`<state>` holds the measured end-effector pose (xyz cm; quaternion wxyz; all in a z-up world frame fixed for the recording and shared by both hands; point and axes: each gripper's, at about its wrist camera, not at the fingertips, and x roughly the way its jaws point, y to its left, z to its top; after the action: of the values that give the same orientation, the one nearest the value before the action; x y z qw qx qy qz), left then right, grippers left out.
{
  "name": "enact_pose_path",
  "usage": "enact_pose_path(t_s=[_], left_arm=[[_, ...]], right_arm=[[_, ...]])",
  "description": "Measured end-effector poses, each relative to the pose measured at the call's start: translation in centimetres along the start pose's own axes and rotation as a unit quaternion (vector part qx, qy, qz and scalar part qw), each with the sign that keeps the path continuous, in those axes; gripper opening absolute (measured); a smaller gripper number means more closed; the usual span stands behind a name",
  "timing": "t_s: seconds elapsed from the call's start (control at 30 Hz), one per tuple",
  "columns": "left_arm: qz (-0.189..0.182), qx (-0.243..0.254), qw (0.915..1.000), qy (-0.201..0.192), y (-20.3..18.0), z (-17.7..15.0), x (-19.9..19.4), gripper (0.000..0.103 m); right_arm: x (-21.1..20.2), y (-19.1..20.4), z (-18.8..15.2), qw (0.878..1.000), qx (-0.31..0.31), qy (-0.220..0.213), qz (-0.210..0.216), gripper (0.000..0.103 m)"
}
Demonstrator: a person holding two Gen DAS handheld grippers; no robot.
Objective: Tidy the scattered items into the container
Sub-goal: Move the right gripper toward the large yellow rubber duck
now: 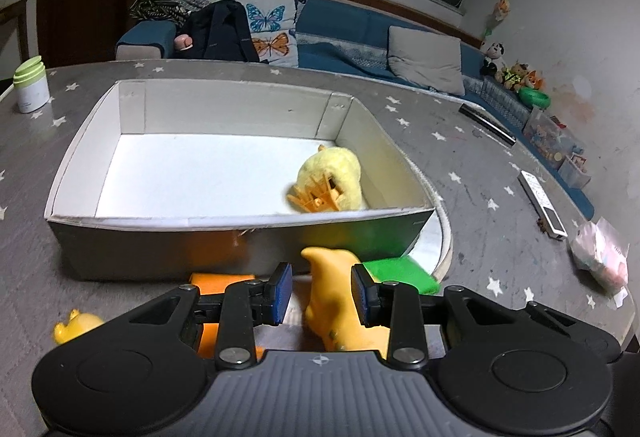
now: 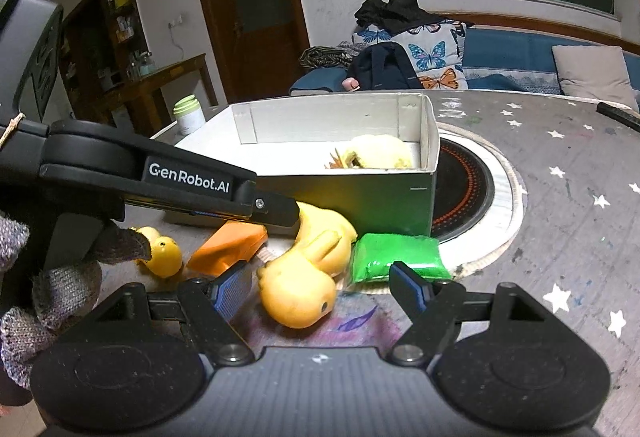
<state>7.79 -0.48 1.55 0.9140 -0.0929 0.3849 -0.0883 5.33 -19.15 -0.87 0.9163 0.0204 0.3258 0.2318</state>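
A grey cardboard box [image 1: 240,237] [image 2: 360,197] with a white inside stands on the table; a yellow plush toy [image 1: 336,177] [image 2: 380,155] and an orange clip lie in its right corner. In front of it lie a large yellow rubber duck [image 1: 336,301] [image 2: 304,277], an orange block [image 1: 216,285] [image 2: 228,245], a green packet [image 1: 400,273] [image 2: 396,255] and a small yellow duck [image 1: 74,329] [image 2: 160,253]. My left gripper [image 1: 322,293] is open, its pads either side of the large duck's tail. My right gripper [image 2: 320,289] is open wide around the duck's head.
A green-lidded jar [image 1: 30,85] stands at the far left. A remote [image 1: 542,205], a black bar [image 1: 486,123] and a pink bag [image 1: 600,257] lie on the right. A round hob [image 2: 468,189] sits under the box's right end. A sofa lies beyond the table.
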Motion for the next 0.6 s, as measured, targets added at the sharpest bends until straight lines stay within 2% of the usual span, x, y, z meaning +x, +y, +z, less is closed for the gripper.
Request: enact_pose_path(t_s=[0.47, 0.6], left_arm=[[-0.008, -0.012, 0.9997, 0.021, 1.0, -0.2, 0.6, 0.035], [-0.019, -0.016, 0.9993, 0.026, 0.9, 0.0, 1.0, 0.035]], right_arm=[[0.8, 1.2, -0.4, 1.0, -0.014, 0.008, 0.004, 0.076], [1.1, 1.2, -0.3, 1.0, -0.011, 0.008, 0.004, 0.071]])
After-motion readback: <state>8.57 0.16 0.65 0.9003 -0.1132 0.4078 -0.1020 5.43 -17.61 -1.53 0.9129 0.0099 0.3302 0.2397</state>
